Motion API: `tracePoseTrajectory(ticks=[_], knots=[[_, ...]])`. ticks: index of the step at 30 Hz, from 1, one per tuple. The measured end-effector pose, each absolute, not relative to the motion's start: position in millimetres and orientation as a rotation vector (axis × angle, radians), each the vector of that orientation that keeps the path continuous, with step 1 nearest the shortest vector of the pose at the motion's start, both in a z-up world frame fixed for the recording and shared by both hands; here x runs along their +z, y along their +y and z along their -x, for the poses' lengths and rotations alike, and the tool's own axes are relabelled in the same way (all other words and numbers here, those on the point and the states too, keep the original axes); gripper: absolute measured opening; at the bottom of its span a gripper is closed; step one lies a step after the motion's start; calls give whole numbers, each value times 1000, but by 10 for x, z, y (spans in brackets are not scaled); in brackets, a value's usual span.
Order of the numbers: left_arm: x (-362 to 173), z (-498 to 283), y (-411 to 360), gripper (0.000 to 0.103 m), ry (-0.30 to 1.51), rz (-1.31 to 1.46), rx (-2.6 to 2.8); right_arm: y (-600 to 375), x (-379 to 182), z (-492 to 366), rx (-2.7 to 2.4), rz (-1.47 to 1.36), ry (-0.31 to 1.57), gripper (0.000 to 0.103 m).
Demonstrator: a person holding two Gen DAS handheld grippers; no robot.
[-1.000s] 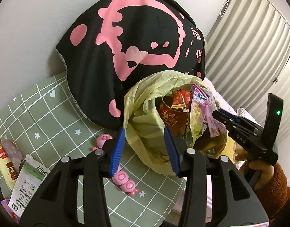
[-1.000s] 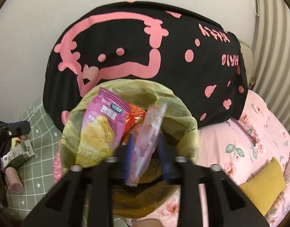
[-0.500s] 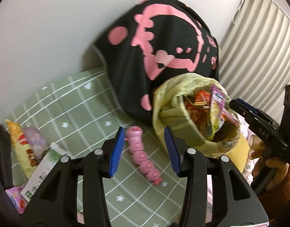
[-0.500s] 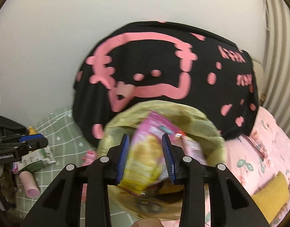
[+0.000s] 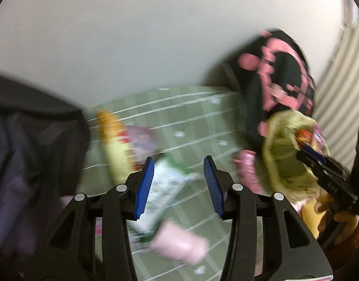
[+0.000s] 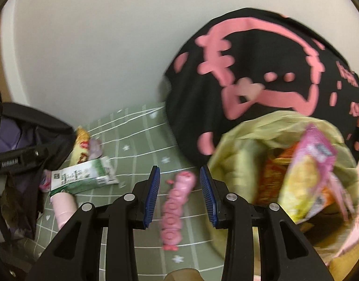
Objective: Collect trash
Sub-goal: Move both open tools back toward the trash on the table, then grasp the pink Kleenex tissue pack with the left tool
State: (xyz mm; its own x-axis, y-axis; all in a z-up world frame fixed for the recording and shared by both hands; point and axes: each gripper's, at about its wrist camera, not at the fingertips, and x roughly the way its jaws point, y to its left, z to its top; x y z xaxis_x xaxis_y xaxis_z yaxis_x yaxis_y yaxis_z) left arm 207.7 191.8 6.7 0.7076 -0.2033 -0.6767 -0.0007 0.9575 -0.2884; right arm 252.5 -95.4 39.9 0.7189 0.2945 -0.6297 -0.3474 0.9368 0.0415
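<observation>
Here, in the left wrist view, the left claw (image 5: pixel 178 182) stands spread with nothing between its blue pads, aimed at the loose trash on the green checked bedspread (image 5: pixel 198 126): a white-and-green carton (image 5: pixel 165 187), a yellow snack packet (image 5: pixel 114 145) beside it, and a pale pink tube (image 5: pixel 179 243) nearer the camera. The yellow-green trash bag (image 5: pixel 284 154) sits to the right, against a black-and-pink cushion (image 5: pixel 277 82). Everything is smeared by blur, so the carton's edges and how it overlaps the packet are hard to judge; a rushed pinch could catch two items or slide off the flat carton.

In the right wrist view, the right claw (image 6: pixel 179 192) is likewise spread and empty, with a pink caterpillar toy (image 6: pixel 176 208) lying on the bedspread beyond the gap. The bag's mouth (image 6: pixel 238 140) gapes at right, full, with a pink snack wrapper (image 6: pixel 315 164) poking above the rim; a nudge could tip the soft bag or spill that wrapper. The bag's bottom is cut off, and a dark backpack (image 6: pixel 39 128) at left hides whatever lies behind it.
</observation>
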Motion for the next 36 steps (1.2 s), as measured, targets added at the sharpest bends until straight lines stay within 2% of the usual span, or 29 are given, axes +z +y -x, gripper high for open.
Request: tracePoseTrajectory(ticks=[9,19,30,36], knots=[[-135,-1694,2841,42,789,429,103,-401,168,-2540,507,108,743,34],[-486,-1660,2734,42,949,426,26,23,-48,-2550,600,155,807,34],[-672,-1578,2515,42,1052,572,-53,-111,-175,-2751,557,118,840,34],[-836,-1599,2660,42,1050,696,85,-158,-175,-2808,560,117,833,34]])
